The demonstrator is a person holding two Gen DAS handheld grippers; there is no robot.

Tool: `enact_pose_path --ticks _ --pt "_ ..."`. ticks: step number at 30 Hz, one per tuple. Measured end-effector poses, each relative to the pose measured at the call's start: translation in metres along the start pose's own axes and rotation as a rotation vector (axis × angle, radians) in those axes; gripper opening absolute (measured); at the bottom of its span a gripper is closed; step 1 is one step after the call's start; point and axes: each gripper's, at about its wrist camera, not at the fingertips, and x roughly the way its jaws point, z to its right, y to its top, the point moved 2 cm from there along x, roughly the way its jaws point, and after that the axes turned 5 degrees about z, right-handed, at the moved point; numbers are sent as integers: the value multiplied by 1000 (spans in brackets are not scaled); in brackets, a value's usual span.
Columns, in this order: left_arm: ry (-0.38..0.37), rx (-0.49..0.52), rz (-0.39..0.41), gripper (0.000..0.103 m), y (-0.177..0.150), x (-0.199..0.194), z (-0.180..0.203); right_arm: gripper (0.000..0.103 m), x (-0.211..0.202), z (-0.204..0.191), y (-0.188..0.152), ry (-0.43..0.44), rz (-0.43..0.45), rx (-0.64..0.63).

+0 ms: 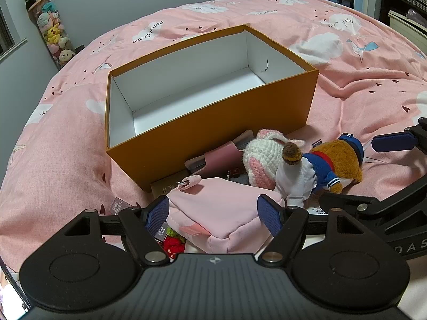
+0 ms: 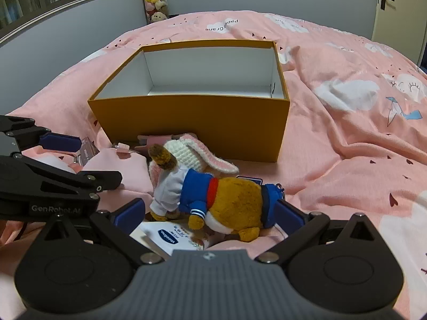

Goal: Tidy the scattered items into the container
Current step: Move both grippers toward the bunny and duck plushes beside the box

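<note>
A: Left gripper (image 1: 214,213) jaws wide apart, straddling the pink pouch (image 1: 224,210); pads flank it, not pressing; nothing held.

B: Right gripper (image 2: 209,213)?

A: Also spread wide, one pad each side of the brown plush in the blue sailor top (image 2: 226,202); no squeeze yet; it lies on a printed card (image 2: 170,236).

B: Risks?

A: Clutter; the crochet bunny (image 2: 192,149) leans on the plush, so closing may snag an ear or drag it along; the card could come up too, or slide off the bedspread (image 2: 347,138). On the left, the pouch is soft and wide; a grip could fold it and slip; red yarn thing (image 1: 173,242) and tags sit under it, might get pinched.

B: Container?

A: Orange box (image 1: 213,117), open, empty, just behind the pile; a dusty-pink case (image 1: 221,154) is jammed against its front wall. Both grippers sit very near each other; lifting together could knock them, or bump the box on soft bedding and shift it.
</note>
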Motion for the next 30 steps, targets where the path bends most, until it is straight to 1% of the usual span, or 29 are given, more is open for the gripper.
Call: enact_pose_path --ticks 16,22,25,27,30 --pt "-4 -3 0 86 -1 1 1 103 2 0 0 1 -7 3" --pt "-34 -40 -13 85 -1 2 -7 102 -1 4 1 20 12 22" --pt "-46 -38 -8 80 2 -1 -10 101 -1 5 1 26 13 31" --pt "-52 -20 -6 74 3 -3 -11 91 -1 6 3 27 14 35" --pt "-96 -22 -5 72 6 -7 -16 84 1 6 5 45 8 27"
